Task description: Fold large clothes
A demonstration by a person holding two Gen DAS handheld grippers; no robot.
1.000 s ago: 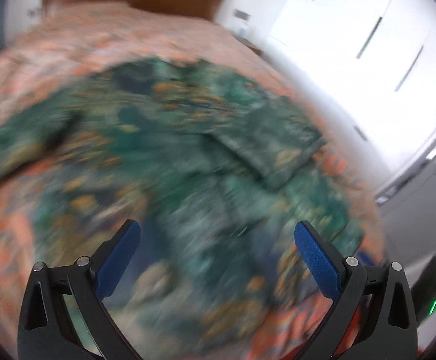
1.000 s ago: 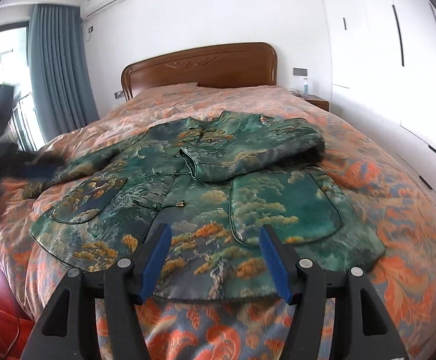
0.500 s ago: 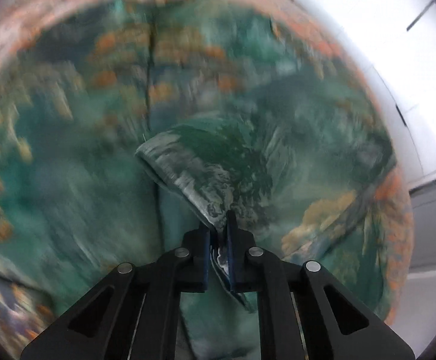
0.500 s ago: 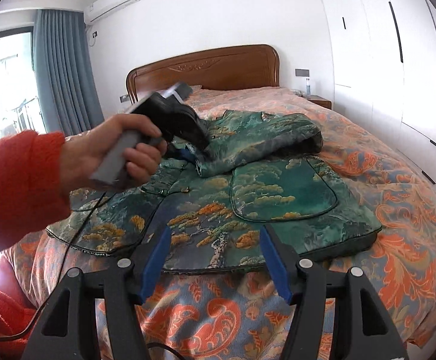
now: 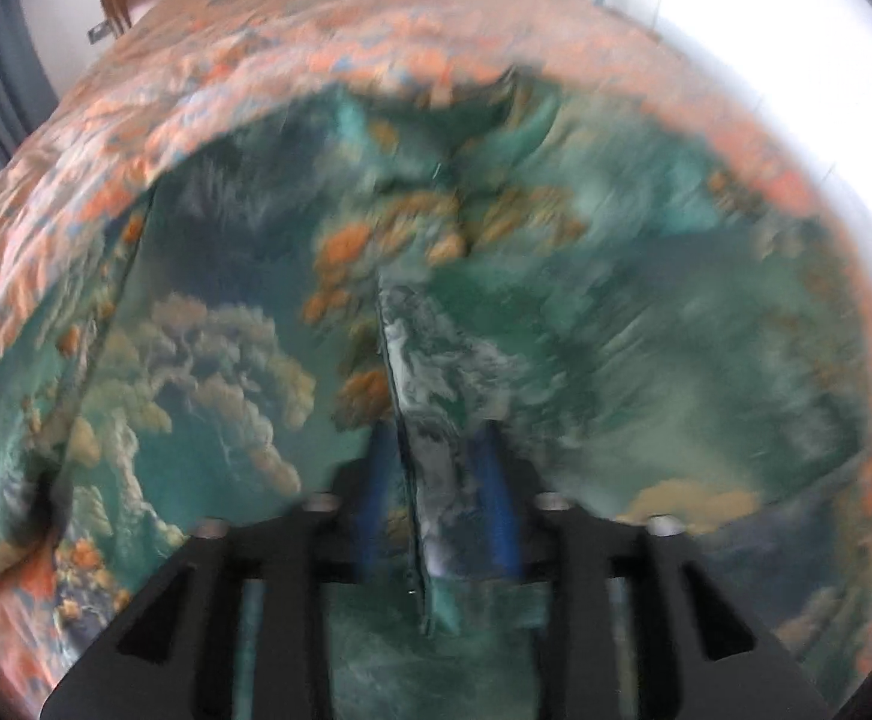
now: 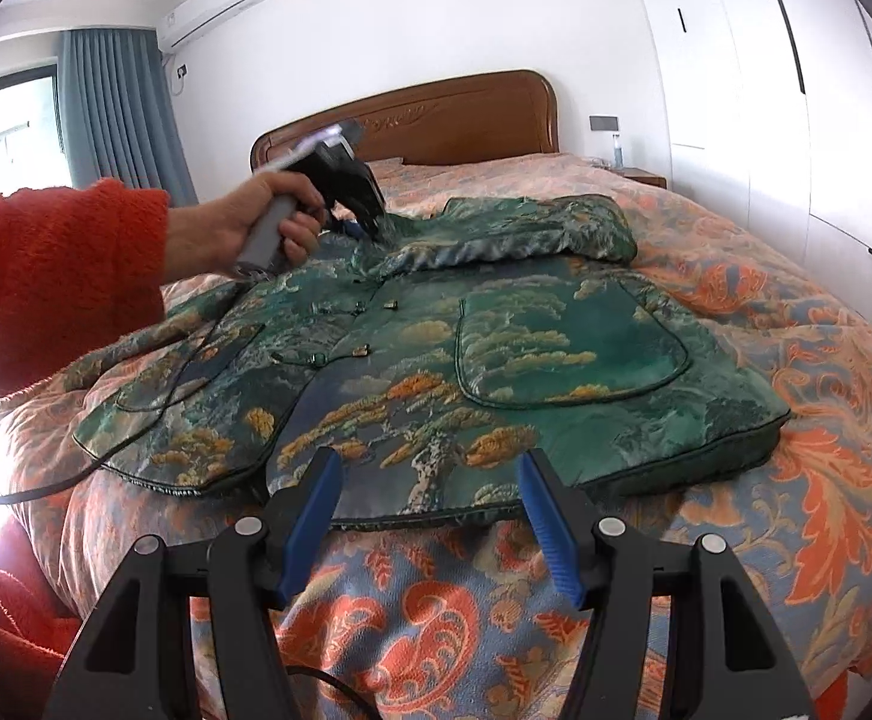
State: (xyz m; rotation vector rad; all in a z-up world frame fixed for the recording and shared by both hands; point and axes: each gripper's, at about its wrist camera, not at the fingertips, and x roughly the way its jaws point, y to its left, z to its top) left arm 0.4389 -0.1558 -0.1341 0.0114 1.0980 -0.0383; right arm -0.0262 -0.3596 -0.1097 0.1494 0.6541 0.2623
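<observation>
A green jacket (image 6: 496,360) with a gold and orange tree pattern lies spread on the bed, front up, its right sleeve (image 6: 514,234) folded across the chest. My left gripper (image 5: 436,480) is around the sleeve's cuff (image 5: 430,420), blue pads slightly apart with the fabric between them; the view is blurred. It shows in the right wrist view (image 6: 370,222) in a hand at the sleeve end. My right gripper (image 6: 430,510) is open and empty, just above the jacket's bottom hem.
The bed has an orange patterned bedspread (image 6: 826,450) and a wooden headboard (image 6: 436,120). White wardrobes (image 6: 796,90) stand to the right, a curtain (image 6: 118,120) and window to the left. A black cable (image 6: 136,420) trails over the jacket's left side.
My left gripper closed on the sleeve cuff half a second ago; its pads now stand a little wider apart. It has moved further up the jacket. My right gripper has barely moved.
</observation>
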